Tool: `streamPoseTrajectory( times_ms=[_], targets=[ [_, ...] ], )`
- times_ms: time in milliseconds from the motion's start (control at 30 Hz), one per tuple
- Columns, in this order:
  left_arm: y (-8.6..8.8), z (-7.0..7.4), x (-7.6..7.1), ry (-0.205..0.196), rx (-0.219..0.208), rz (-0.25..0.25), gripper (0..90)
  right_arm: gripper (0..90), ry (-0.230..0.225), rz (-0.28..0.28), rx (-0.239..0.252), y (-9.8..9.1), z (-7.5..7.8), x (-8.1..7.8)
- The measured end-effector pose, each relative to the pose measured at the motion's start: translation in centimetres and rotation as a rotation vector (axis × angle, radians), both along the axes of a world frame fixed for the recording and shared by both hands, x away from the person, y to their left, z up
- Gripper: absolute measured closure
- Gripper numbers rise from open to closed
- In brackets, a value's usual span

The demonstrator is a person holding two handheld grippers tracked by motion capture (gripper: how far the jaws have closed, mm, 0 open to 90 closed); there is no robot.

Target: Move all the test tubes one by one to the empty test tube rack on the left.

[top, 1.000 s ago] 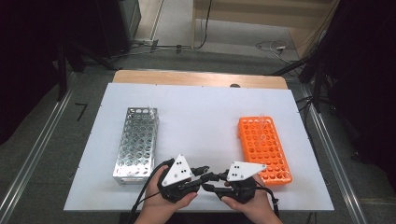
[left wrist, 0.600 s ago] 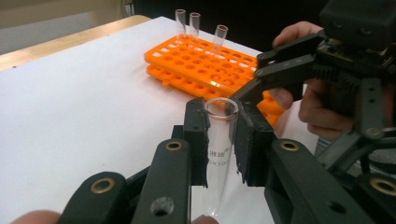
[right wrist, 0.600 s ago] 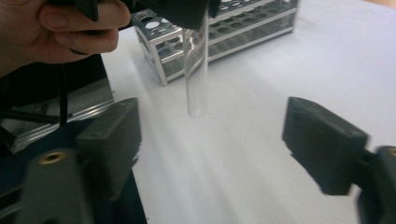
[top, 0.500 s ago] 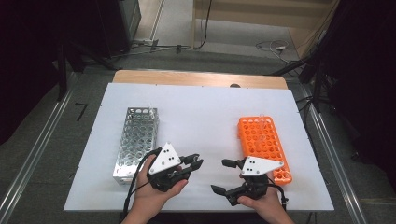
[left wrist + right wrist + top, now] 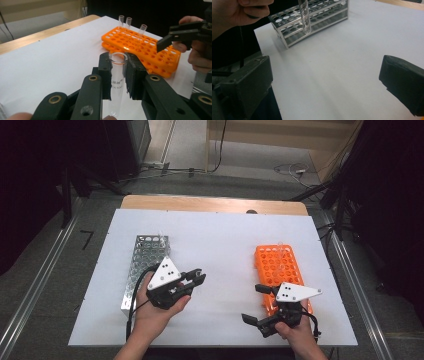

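My left gripper point(image 5: 197, 277) point(image 5: 117, 61) is shut on a clear glass test tube point(image 5: 116, 82), held just below its rim, over the white sheet between the two racks. In the right gripper view the tube point(image 5: 304, 15) hangs in front of the metal rack point(image 5: 312, 17). My right gripper point(image 5: 256, 304) point(image 5: 325, 82) stands open beside the near end of the orange rack point(image 5: 280, 270) point(image 5: 142, 47). Its jaws have just been opening, and nothing is between them. The metal rack point(image 5: 147, 260) lies left of my left hand.
Three test tubes point(image 5: 128, 22) stand at the far end of the orange rack. The white sheet point(image 5: 225, 240) covers the table, with a wooden strip point(image 5: 215, 204) along its far edge. Cables lie on the floor beyond the table.
The two hands have drawn apart: the left gripper went left and rose a little with the tube, while the right gripper went right toward the orange rack and opened its jaws wide.
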State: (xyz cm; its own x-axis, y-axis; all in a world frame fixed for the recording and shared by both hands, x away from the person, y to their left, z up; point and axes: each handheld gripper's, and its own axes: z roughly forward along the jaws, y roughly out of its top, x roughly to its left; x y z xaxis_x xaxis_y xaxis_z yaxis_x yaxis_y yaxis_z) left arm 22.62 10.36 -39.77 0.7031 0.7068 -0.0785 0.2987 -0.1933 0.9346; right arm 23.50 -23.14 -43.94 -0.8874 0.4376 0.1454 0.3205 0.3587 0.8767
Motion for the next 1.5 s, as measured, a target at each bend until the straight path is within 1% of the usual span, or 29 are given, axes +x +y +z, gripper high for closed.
streamPoseTrajectory(
  times_ms=[33,200,333,400,433,633,867,1100,1233,1400,1500],
  targets=[
    [0.2,0.1,0.2,0.0,-0.006,0.006,76.4,0.0,0.0,-0.003,0.0,-0.2,0.0,0.1],
    [1.3,0.5,1.1,-0.002,-0.001,0.038,76.4,0.0,-0.009,-0.024,-0.007,-0.9,0.0,0.3],
    [2.3,0.8,1.8,-0.005,-0.01,0.065,76.4,0.0,-0.01,-0.043,-0.01,-1.5,0.0,0.4],
    [2.8,1.0,2.1,-0.007,-0.004,0.082,76.4,0.0,-0.011,-0.053,-0.016,-1.8,-0.1,0.5],
    [3.1,1.0,2.3,-0.006,-0.008,0.087,76.4,0.0,-0.012,-0.058,-0.015,-2.0,-0.1,0.5],
    [4.7,1.3,3.3,-0.008,-0.001,0.143,76.4,0.0,-0.014,-0.083,-0.023,-2.9,-0.1,0.8],
    [6.5,1.6,4.8,-0.021,0.012,0.216,76.4,0.0,-0.022,-0.114,-0.013,-3.6,0.0,1.0],
    [8.1,1.0,6.7,-0.027,-0.011,0.299,76.4,0.0,-0.02,-0.134,-0.015,-4.3,0.0,1.3],
    [8.8,0.6,7.8,-0.03,-0.015,0.339,76.4,0.0,-0.025,-0.145,-0.01,-4.5,0.0,1.3],
    [9.3,0.1,8.8,-0.035,-0.043,0.376,76.3,0.0,-0.025,-0.151,-0.014,-4.5,-0.1,1.4],
    [9.4,-0.2,9.3,-0.035,-0.041,0.396,76.4,0.0,-0.028,-0.153,-0.015,-4.5,-0.1,1.3]
  ],
)
